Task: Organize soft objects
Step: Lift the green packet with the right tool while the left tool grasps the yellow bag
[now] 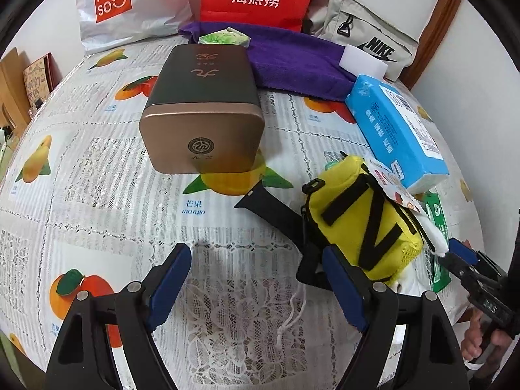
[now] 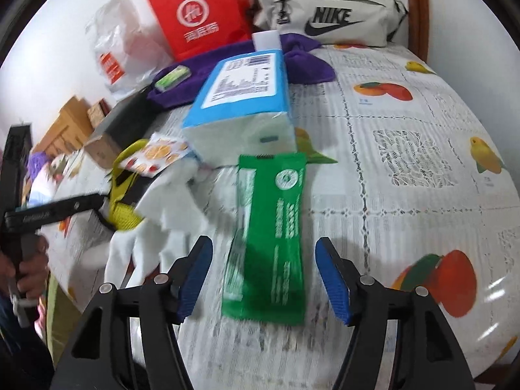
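Two grippers are spread wide with nothing held: the right gripper (image 2: 263,279) has a green packet (image 2: 271,237) lying lengthwise just ahead between its fingers, and the left gripper (image 1: 256,289) has bare tablecloth (image 1: 97,175) between its fingers, a yellow pouch (image 1: 360,224) touching its right finger. Beyond the packet sits a blue tissue pack (image 2: 243,97), white cloth (image 2: 156,224) to its left. Farthest back, a purple towel (image 1: 292,61) carries a small green soap-like bar (image 1: 224,36) and a white block (image 1: 362,61).
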A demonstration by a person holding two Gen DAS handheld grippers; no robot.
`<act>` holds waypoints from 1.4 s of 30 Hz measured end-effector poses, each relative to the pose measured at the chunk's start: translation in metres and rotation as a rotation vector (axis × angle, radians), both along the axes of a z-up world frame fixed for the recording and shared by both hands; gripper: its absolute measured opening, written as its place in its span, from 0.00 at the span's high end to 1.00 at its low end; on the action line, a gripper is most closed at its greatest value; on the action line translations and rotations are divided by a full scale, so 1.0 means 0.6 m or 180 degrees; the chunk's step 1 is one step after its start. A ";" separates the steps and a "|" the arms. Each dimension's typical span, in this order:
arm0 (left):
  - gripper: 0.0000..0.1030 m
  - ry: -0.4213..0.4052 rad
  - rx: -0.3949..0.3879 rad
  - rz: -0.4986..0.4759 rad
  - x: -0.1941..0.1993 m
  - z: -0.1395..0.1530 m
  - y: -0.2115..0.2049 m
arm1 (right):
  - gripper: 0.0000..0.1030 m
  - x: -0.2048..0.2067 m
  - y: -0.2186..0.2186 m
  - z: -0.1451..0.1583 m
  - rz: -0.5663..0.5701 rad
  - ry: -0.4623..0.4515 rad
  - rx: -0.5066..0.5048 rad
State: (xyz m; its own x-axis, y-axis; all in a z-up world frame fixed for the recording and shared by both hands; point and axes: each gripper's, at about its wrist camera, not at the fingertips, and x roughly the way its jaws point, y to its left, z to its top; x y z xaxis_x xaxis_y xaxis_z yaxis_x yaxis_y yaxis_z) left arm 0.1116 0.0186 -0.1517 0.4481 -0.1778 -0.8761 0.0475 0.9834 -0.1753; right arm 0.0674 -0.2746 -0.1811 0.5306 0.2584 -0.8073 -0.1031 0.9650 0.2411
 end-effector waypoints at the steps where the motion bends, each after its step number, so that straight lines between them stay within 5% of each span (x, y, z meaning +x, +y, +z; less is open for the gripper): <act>1: 0.21 -0.0001 -0.0004 -0.0011 0.002 0.000 -0.002 | 0.37 0.006 0.001 -0.003 -0.0045 0.0002 -0.0013; 6: 0.21 -0.0119 -0.0079 -0.0113 0.004 0.011 -0.008 | 0.38 0.022 0.026 -0.006 -0.0047 -0.0150 -0.0277; 10: 0.21 -0.0223 -0.0086 -0.0273 0.003 0.017 -0.016 | 0.53 0.018 0.049 -0.014 0.0016 -0.0286 -0.0718; 15: 0.22 -0.0144 -0.0020 -0.0373 0.001 -0.001 -0.026 | 0.62 0.015 0.043 -0.017 0.0004 -0.0380 -0.0661; 26: 0.85 -0.0134 -0.0282 -0.0584 -0.009 -0.010 -0.027 | 0.62 0.010 0.047 -0.020 -0.0016 -0.0490 -0.0658; 28: 0.89 -0.0143 -0.0298 -0.0592 -0.012 -0.010 -0.030 | 0.62 0.010 0.048 -0.020 -0.0022 -0.0489 -0.0664; 42: 0.91 -0.0511 -0.0427 -0.0373 -0.038 0.063 0.023 | 0.76 0.016 0.044 0.001 -0.0018 -0.0366 -0.0486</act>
State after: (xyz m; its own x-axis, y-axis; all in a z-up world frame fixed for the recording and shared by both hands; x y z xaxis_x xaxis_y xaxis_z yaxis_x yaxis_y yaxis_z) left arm 0.0889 0.0321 -0.1142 0.5491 -0.3469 -0.7603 0.1977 0.9379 -0.2851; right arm 0.0767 -0.2484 -0.1804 0.6227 0.1342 -0.7708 -0.1159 0.9901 0.0788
